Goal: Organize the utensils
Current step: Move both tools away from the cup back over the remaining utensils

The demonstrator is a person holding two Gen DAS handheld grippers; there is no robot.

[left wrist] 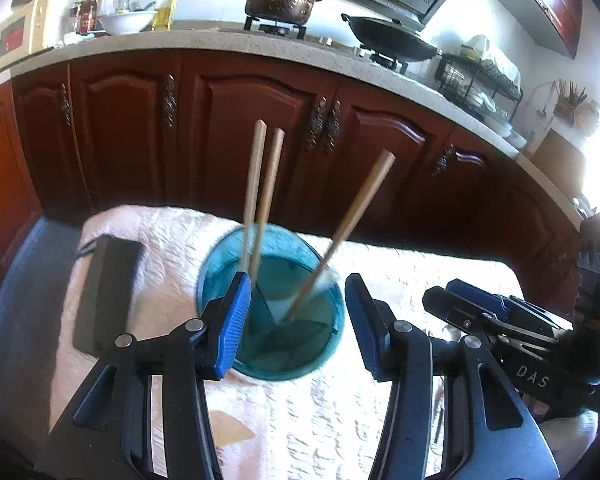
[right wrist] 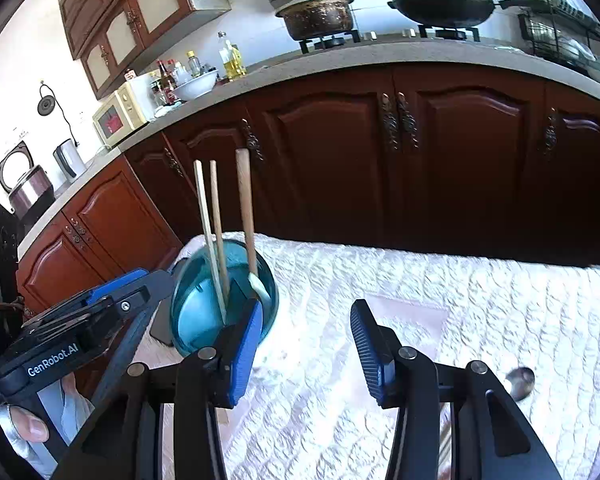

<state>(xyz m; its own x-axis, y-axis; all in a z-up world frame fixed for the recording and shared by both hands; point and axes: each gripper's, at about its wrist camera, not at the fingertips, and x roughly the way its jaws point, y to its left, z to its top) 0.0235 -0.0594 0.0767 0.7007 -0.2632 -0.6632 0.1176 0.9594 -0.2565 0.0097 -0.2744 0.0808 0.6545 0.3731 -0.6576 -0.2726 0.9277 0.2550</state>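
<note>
Looks like the drop-off step is basically done: two chopsticks point(left wrist: 260, 196) and a wooden-handled spoon point(left wrist: 340, 236) are stood in the blue cup point(left wrist: 220, 280) on the quilted bench point(right wrist: 420, 280). Left gripper point(left wrist: 296, 320) and right gripper point(right wrist: 304, 352) are both seen spread apart, nothing clamped. A metal spoon point(right wrist: 520, 382) is left lying at the right, so that probably gets fetched next. "GenRobot.AI" and "DAS" can be read on the gripper bodies.

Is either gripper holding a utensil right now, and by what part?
Neither. Left gripper and right gripper are open and empty; the chopsticks and spoon stand in the cup.
</note>
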